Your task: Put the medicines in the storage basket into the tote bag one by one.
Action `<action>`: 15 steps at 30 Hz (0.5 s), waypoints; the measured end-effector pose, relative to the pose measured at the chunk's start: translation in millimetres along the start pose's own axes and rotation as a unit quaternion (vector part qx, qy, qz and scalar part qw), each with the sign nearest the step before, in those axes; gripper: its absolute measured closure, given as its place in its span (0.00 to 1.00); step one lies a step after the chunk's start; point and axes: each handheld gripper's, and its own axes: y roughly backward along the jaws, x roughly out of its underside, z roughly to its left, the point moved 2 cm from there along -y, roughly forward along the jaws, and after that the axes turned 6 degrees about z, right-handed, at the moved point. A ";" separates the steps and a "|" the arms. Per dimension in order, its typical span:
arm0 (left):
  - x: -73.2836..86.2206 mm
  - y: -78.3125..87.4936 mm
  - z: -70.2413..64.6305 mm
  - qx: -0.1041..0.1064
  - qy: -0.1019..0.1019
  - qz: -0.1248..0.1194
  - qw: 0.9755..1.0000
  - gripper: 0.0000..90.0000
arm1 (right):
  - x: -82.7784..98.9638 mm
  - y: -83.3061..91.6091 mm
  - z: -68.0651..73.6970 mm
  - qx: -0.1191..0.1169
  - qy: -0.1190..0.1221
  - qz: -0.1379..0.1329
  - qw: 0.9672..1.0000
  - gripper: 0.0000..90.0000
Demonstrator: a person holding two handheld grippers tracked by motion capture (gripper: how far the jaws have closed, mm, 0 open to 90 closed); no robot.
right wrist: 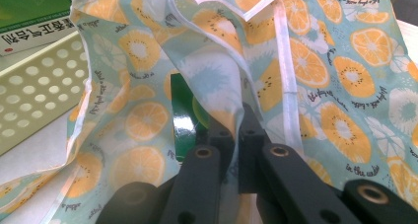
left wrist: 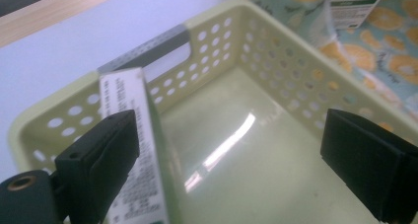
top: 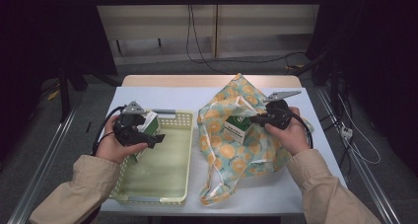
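While the left claw (left wrist: 231,150) gapes over the basket (left wrist: 296,71), right claw (right wrist: 236,130) clenched on bag rim (right wrist: 231,81)

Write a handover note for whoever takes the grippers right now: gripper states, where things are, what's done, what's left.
Left gripper: jaws open over the basket, a green-and-white carton against one pad, not clamped.
Right gripper: shut on the fruit-print bag, holding its edge up.
A second carton stands in the bag's mouth.
Done: bag held open, one carton at the basket.
Left, probably: second carton to move; direction unclear.
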 end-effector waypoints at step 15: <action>30.9 -7.3 26.6 -0.038 0.035 0.024 0.998 0.20 | -0.7 0.1 0.4 0.000 0.001 0.000 1.000 0.99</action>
